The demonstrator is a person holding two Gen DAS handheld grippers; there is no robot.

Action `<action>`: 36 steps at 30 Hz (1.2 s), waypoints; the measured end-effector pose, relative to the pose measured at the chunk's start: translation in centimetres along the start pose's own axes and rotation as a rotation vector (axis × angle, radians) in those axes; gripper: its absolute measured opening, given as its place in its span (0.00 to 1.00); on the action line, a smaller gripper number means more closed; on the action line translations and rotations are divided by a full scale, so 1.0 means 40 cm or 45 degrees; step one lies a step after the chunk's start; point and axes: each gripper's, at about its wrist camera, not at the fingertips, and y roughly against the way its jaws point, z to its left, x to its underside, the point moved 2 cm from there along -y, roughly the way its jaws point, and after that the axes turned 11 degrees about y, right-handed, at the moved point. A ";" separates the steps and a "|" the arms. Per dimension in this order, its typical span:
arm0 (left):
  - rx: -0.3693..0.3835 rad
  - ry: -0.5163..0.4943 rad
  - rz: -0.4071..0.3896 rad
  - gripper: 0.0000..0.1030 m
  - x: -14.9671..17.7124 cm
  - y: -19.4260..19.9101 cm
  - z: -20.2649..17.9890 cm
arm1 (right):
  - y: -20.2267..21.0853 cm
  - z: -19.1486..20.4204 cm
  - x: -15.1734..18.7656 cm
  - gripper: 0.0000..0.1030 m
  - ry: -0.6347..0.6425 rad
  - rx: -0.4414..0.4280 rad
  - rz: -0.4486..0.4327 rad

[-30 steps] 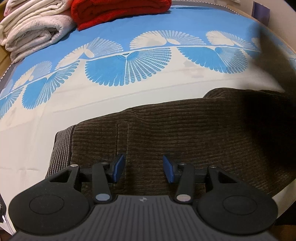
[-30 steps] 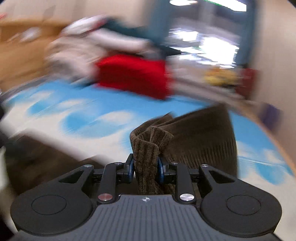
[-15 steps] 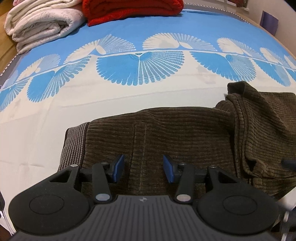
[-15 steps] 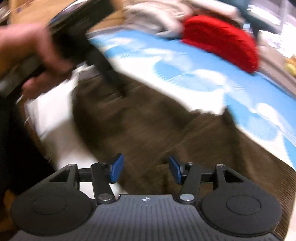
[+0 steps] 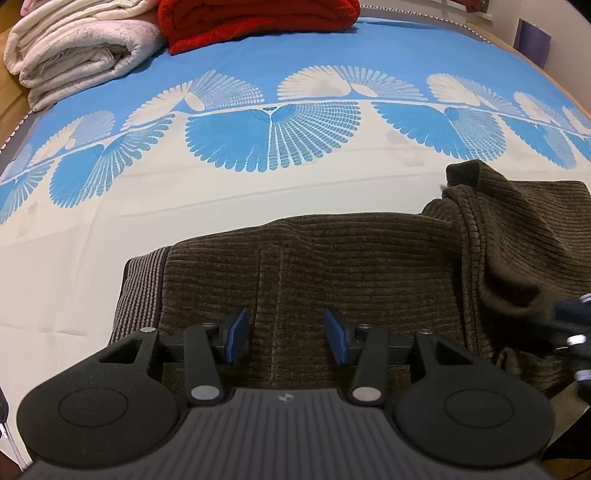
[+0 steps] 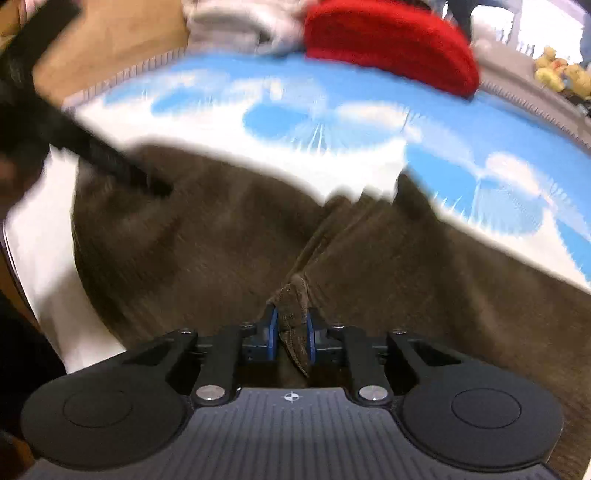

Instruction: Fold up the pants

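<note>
Blue pads of the right gripper [image 6: 291, 334] are closing on a bunched fold of the pants [image 5: 351, 266], which lie at the bed's [image 5: 184, 206] near edge; the left gripper [image 5: 282, 334] is held spread above them. The fold should be pinched fully before lifting.

Right claw [image 6: 291, 334] reclosing on pants [image 6: 229, 236]

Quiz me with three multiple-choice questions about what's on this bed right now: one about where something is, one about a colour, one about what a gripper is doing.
1. The red blanket lies:
A. at the bed's far end, beside the cream bedding
B. on the pants
C. on the floor

2. The pants are:
A. blue
B. brown
C. grey

3. The right gripper is:
A. empty
B. closing on a fold of the pants
C. holding the blanket

Answers: 1 A, both sit folded there; 2 B, brown corduroy; 3 B, cloth between its blue pads.
</note>
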 end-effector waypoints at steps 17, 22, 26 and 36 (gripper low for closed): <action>-0.005 0.022 0.006 0.50 0.005 0.005 0.022 | -0.024 0.106 0.058 0.59 0.424 -0.011 0.147; 0.003 0.033 0.002 0.50 0.002 0.007 0.027 | 0.001 0.097 0.048 0.23 0.463 -0.003 0.143; 0.016 0.026 -0.004 0.50 -0.001 0.010 0.011 | 0.117 0.068 0.012 0.21 0.376 0.010 -0.037; 0.229 0.101 0.040 0.50 -0.017 0.011 -0.071 | 0.156 0.033 0.153 0.58 0.337 0.065 0.048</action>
